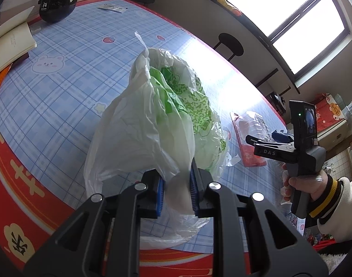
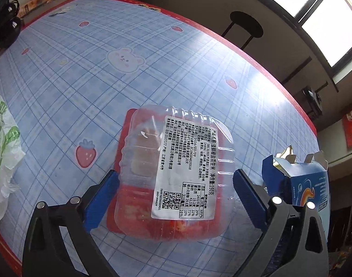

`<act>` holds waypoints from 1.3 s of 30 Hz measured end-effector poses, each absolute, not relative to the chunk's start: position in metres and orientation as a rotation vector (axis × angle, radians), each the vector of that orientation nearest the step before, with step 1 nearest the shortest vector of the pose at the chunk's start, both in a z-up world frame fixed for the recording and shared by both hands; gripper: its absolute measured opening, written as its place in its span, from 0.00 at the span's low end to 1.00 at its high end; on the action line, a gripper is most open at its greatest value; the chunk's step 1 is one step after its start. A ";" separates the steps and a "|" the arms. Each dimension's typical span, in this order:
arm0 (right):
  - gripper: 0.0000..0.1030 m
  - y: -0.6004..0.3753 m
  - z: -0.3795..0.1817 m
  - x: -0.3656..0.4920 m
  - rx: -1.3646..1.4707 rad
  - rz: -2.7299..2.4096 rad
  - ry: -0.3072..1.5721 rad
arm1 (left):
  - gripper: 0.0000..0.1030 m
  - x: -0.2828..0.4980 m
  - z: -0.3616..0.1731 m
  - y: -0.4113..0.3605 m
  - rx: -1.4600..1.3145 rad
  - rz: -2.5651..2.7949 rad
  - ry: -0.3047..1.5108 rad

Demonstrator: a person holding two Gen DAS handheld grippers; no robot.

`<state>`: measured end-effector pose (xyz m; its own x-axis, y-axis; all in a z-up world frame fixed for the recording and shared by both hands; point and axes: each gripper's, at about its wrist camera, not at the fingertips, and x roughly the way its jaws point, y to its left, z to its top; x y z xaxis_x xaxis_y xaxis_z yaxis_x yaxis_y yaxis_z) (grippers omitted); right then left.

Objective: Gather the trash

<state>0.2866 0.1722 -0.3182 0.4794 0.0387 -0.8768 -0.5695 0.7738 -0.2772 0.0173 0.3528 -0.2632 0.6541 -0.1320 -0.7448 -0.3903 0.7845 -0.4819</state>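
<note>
My left gripper [image 1: 176, 190] is shut on the edge of a white plastic bag [image 1: 141, 133] with green print, holding its mouth up over the blue checked table [image 1: 67, 87]. The bag also shows at the left edge of the right wrist view [image 2: 2, 138]. My right gripper [image 2: 176, 194] is open, its blue pads on either side of a clear plastic food tray [image 2: 176, 173] with a white label and red base, lying on the table. That tray [image 1: 250, 136] and the right gripper [image 1: 266, 144] show to the right of the bag in the left wrist view.
A torn blue carton [image 2: 305, 182] stands right of the tray. A black helmet [image 1: 58, 2] and a notebook [image 1: 9, 43] sit at the far left. A black stool [image 2: 245, 26] stands beyond the table's red edge. Small white scraps [image 1: 232, 159] lie by the bag.
</note>
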 end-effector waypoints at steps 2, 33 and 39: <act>0.75 0.178 -0.316 0.274 -0.659 0.426 0.985 | 0.21 0.017 -0.262 0.353 -0.674 0.164 0.855; 0.09 0.060 -0.208 0.257 -0.267 0.462 0.876 | 0.21 0.033 -0.185 0.329 -0.554 0.130 0.707; 0.59 0.059 -0.217 0.259 -0.244 0.527 0.879 | 0.21 0.037 -0.187 0.322 -0.568 0.134 0.716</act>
